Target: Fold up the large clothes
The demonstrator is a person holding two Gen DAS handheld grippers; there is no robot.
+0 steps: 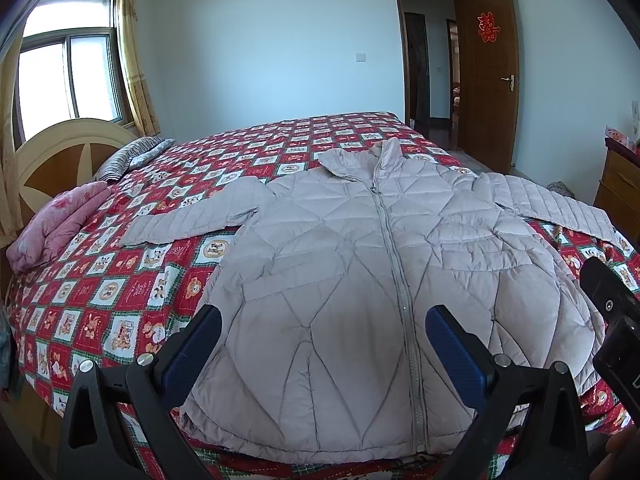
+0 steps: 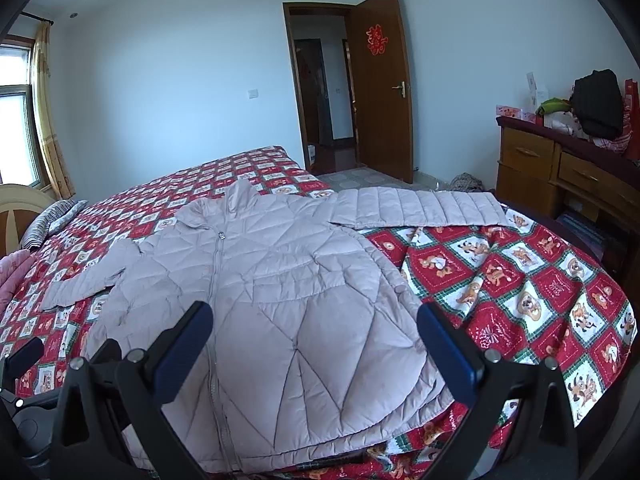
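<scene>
A pale pink quilted puffer jacket (image 1: 360,264) lies flat and zipped on the bed, collar away from me, both sleeves spread out sideways. It also shows in the right wrist view (image 2: 280,292). My left gripper (image 1: 323,326) is open and empty, held above the jacket's hem left of the zip. My right gripper (image 2: 314,322) is open and empty above the hem's right half. The right gripper's body also shows at the right edge of the left wrist view (image 1: 612,320).
The bed has a red patchwork cover (image 1: 132,280). A folded pink blanket (image 1: 60,220) and a striped pillow (image 1: 132,156) lie near the headboard (image 1: 60,152). A wooden dresser (image 2: 560,172) with clutter stands right. An open door (image 2: 380,92) is behind.
</scene>
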